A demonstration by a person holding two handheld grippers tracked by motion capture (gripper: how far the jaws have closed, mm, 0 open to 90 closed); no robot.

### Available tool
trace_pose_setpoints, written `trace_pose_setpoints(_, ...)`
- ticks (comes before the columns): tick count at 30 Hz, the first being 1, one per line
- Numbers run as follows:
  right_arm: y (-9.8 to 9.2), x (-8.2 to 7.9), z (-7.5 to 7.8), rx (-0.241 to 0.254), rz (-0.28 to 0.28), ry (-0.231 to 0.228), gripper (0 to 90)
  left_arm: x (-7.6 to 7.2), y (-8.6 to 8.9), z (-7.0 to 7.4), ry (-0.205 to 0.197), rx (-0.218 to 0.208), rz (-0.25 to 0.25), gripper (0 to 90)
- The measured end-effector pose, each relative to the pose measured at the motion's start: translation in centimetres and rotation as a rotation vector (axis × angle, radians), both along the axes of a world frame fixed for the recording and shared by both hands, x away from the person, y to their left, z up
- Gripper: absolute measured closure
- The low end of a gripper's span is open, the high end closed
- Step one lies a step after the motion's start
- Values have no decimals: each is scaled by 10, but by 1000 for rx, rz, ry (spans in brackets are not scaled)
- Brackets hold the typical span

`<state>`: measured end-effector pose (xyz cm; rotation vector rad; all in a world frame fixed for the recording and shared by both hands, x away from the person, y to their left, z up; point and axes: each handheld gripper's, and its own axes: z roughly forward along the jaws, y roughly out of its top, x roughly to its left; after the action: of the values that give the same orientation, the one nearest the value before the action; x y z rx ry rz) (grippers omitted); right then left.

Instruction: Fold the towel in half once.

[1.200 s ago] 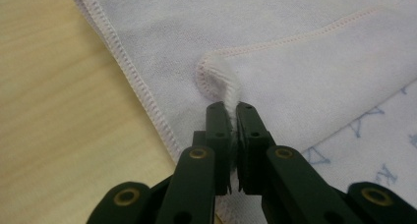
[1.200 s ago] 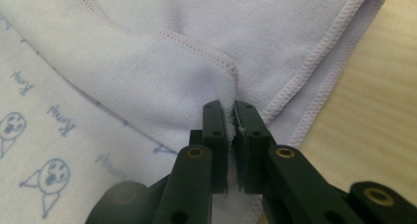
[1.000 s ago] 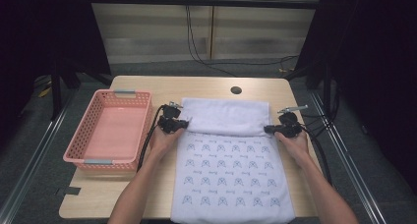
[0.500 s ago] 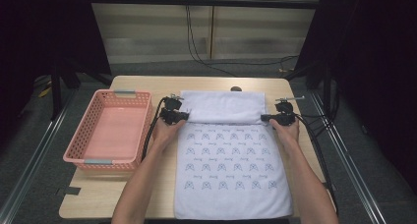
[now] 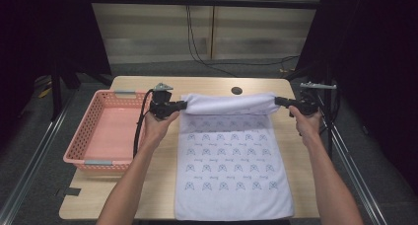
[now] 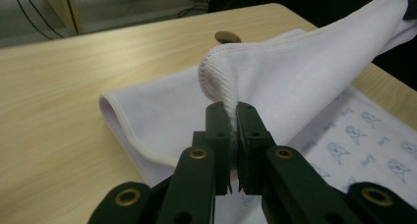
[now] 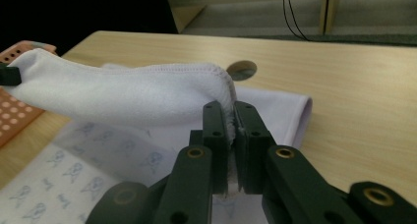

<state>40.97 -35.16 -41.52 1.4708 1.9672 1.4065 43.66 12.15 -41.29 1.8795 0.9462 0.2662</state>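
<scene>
White towel: rectangular cloth, plain white on one face, the other printed with rows of small pale blue motifs; hemmed with a stitched edge. It lies lengthwise on the worktop, right of centre, printed face up, its near end at the worktop's front edge. The far end is folded back toward the front and raised off the worktop, showing the plain white face as a taut band stretched across the cloth's width. Each far corner is pinched flat, one in the left tool and one in the right tool. Beneath the raised band, a rounded fold rests on the worktop near its far edge.
</scene>
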Motion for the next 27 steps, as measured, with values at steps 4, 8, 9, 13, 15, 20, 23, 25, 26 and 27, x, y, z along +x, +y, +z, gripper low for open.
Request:
trace_pose_setpoints(4,-1,-12,20,6,19,-21,848,-13,6,21,-31,-47,-24,861)
trace_pose_setpoints(8,-3,-27,37,30,47,-62,848,-24,19,37,-32,-122,-44,861)
trace_pose_setpoints(9,-3,-30,40,35,54,-72,848,-28,20,40,-40,-123,-46,861)
trace_pose_setpoints(13,-1,-46,55,59,78,-95,848,-48,28,53,-66,-150,-54,861)
trace_pose_setpoints(15,-2,-54,62,72,83,-112,849,-58,29,62,-86,-151,-76,861)
trace_pose_setpoints(20,-4,-71,77,105,96,-155,849,-83,32,86,-150,-187,-124,861)
trace_pose_setpoints(23,-6,-86,84,115,113,-183,849,-103,32,90,-177,-182,-163,861)
trace_pose_setpoints(25,-8,-97,81,118,124,-184,849,-115,32,82,-163,-149,-178,860)
trace_pose_setpoints(26,-10,-103,78,117,133,-182,848,-120,33,74,-153,-140,-187,859)
trace_pose_setpoints(27,-11,-108,73,109,142,-174,848,-125,33,64,-143,-132,-191,858)
